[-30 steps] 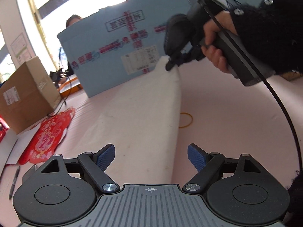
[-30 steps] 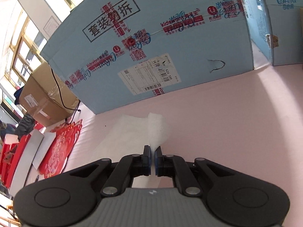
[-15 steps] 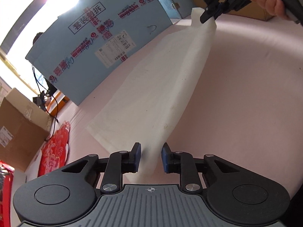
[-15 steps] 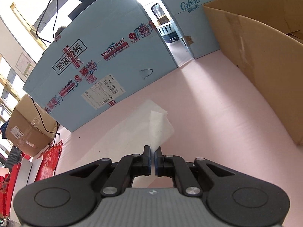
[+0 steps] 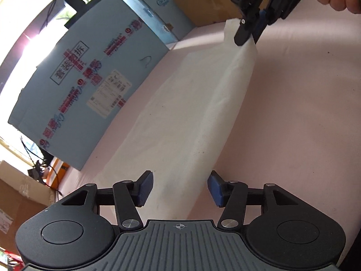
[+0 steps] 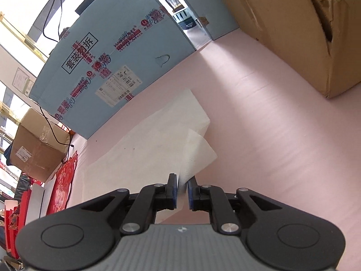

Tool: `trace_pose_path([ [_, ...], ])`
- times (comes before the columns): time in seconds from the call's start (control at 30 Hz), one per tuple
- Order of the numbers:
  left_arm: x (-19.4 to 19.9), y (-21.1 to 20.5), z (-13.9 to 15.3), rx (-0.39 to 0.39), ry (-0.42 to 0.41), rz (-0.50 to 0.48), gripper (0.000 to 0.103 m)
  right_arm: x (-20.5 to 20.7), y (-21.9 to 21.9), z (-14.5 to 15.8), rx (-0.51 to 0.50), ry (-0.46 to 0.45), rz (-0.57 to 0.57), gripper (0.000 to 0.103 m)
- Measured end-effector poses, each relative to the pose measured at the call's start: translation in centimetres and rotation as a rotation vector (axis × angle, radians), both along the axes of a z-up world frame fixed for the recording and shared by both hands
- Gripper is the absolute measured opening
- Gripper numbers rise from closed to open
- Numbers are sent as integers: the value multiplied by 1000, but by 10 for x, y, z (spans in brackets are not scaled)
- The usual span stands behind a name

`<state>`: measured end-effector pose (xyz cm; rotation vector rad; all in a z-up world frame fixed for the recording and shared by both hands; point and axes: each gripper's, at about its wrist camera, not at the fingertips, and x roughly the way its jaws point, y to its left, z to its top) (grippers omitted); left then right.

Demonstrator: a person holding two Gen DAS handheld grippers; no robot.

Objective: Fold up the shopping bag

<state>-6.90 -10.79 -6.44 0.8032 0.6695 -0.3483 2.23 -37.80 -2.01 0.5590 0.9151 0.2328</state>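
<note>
Blue pads of my left gripper stand apart, having just opened, straddling the near end of the white shopping bag without pressing it. It lies flat on the pink table, long axis running straight away from me. At its far end my right gripper, jaws just parting, has a corner loose between them.

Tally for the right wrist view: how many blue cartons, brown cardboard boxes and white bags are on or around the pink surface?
Blue cartons: 2
Brown cardboard boxes: 2
White shopping bag: 1
Total: 5
</note>
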Motion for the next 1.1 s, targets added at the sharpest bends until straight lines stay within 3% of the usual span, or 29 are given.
trace_pose_path([
  [0.1,10,9,3,-62,48,8,40,-9,-11,5,-138,-38,-6,46],
  [0.2,22,17,8,-148,99,37,34,-20,-15,9,-301,-93,52,57],
  [0.3,33,26,13,-226,156,59,29,-26,-8,11,-460,-169,185,70],
  [0.4,42,36,16,-291,213,71,28,-29,12,16,-582,-273,388,82],
  [0.67,74,68,28,-522,361,174,28,-29,73,11,-914,-529,901,82],
  [0.77,82,76,29,-557,394,201,28,-21,94,2,-972,-560,1039,73],
  [0.87,88,80,30,-570,425,215,28,0,104,2,-881,-456,1078,43],
  [0.93,93,82,31,-572,439,220,28,17,106,5,-810,-367,1066,39],
  [1.0,96,82,30,-560,442,225,28,25,109,6,-815,-338,1046,28],
  [1.1,103,82,30,-552,457,230,28,32,111,9,-798,-277,1028,23],
])
